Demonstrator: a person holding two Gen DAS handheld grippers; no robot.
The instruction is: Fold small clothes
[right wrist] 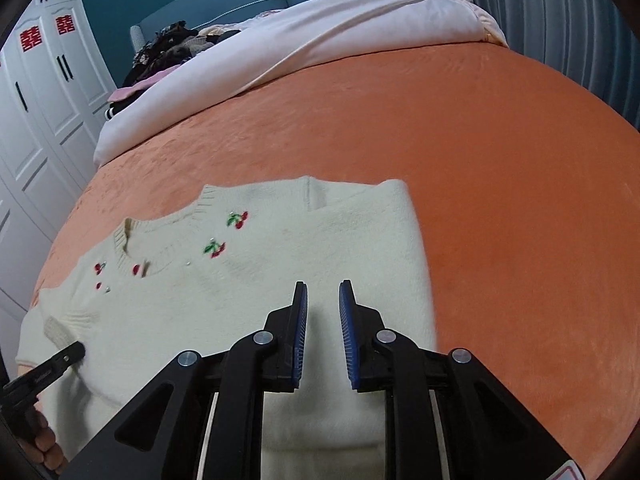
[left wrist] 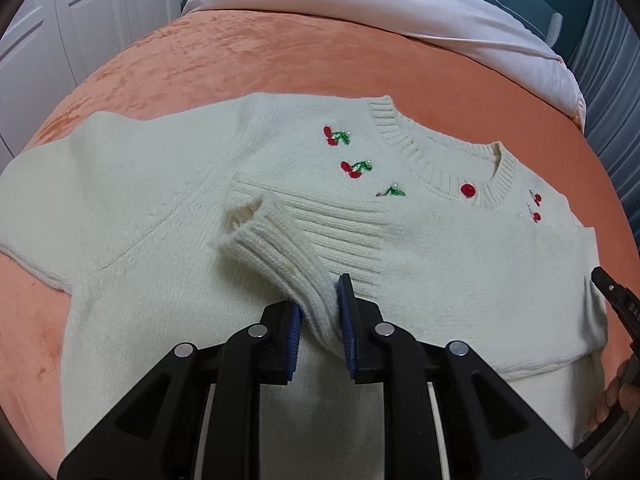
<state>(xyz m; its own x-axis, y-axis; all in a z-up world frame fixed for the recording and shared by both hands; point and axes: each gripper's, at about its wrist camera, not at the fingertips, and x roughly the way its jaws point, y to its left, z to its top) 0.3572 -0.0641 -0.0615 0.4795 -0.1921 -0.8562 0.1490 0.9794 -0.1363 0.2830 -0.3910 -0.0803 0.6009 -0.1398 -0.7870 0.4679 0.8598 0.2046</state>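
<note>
A cream knit sweater [left wrist: 160,200] with embroidered cherries and a red button lies face up on the orange bedspread [left wrist: 260,56]. My left gripper [left wrist: 320,300] is shut on a ribbed sleeve cuff [left wrist: 272,248], which stands up over the sweater's chest. In the right wrist view the sweater [right wrist: 320,240] has its right side folded in to a straight edge. My right gripper [right wrist: 323,286] hovers over that folded part with a narrow gap between its pads and nothing in it. The left gripper [right wrist: 68,354] shows at the lower left there, and the right gripper [left wrist: 612,292] at the left wrist view's right edge.
A white duvet [right wrist: 280,52] is bunched at the head of the bed, with a pile of dark clothes [right wrist: 168,52] beside it. White wardrobe doors [right wrist: 36,120] stand to the left. Bare orange bedspread [right wrist: 520,200] stretches to the right of the sweater.
</note>
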